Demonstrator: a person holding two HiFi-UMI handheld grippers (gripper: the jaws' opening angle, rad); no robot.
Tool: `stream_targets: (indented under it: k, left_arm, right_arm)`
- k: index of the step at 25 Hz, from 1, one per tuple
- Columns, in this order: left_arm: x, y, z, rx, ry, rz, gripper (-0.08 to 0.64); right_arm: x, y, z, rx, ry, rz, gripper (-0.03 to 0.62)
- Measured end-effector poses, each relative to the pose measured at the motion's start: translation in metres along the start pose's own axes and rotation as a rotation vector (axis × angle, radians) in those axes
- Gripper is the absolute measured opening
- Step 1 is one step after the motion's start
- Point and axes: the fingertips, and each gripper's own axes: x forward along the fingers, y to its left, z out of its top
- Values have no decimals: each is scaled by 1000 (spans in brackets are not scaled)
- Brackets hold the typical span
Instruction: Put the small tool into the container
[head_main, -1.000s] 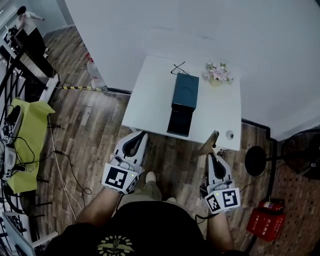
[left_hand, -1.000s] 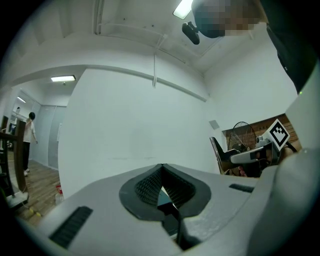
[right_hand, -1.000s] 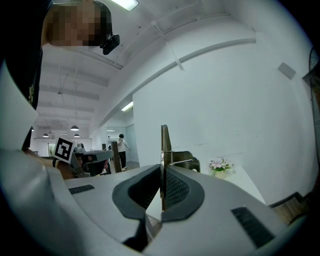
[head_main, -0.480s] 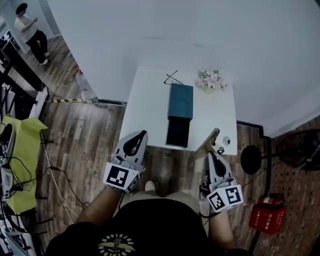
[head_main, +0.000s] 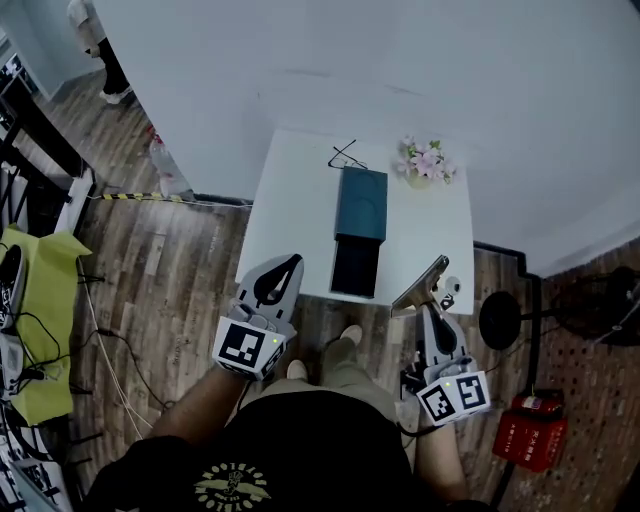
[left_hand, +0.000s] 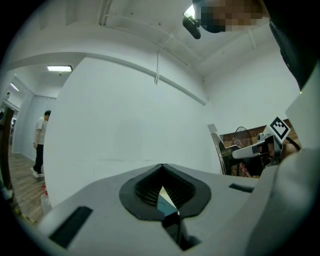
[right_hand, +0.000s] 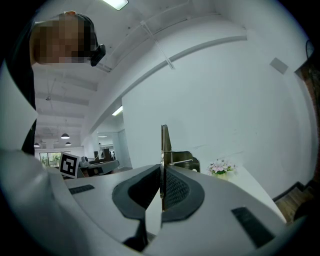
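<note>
On the white table (head_main: 290, 200) lies a long dark teal container (head_main: 361, 203) whose near end (head_main: 355, 266) looks black. My right gripper (head_main: 432, 305) hovers by the table's near right corner, shut on the small tool (head_main: 420, 283), a thin flat metal piece that sticks out forward. In the right gripper view the tool (right_hand: 164, 142) stands edge-on between the pads of the right gripper (right_hand: 162, 170). My left gripper (head_main: 292, 263) is at the table's near left edge, pointing level. In its own view the left gripper (left_hand: 162, 167) has its jaws together with nothing in them.
Pink flowers (head_main: 424, 160) and a thin black wire-like thing (head_main: 343, 155) sit at the table's far side. A small round object (head_main: 453, 285) lies at the near right corner. A black fan base (head_main: 500, 320) and a red object (head_main: 530, 430) are on the floor at right. A person (head_main: 95, 40) stands far left.
Both grippers have moved forward to the table's near edge, the tool still in the right one. The person in the background has walked further away.
</note>
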Motion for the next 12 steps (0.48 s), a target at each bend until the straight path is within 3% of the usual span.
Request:
stream_targets:
  k: [12]
  left_arm:
    - [39,20,-7,7,23,63,6]
  right_arm:
    - [52,-27,2,48,33,81,2]
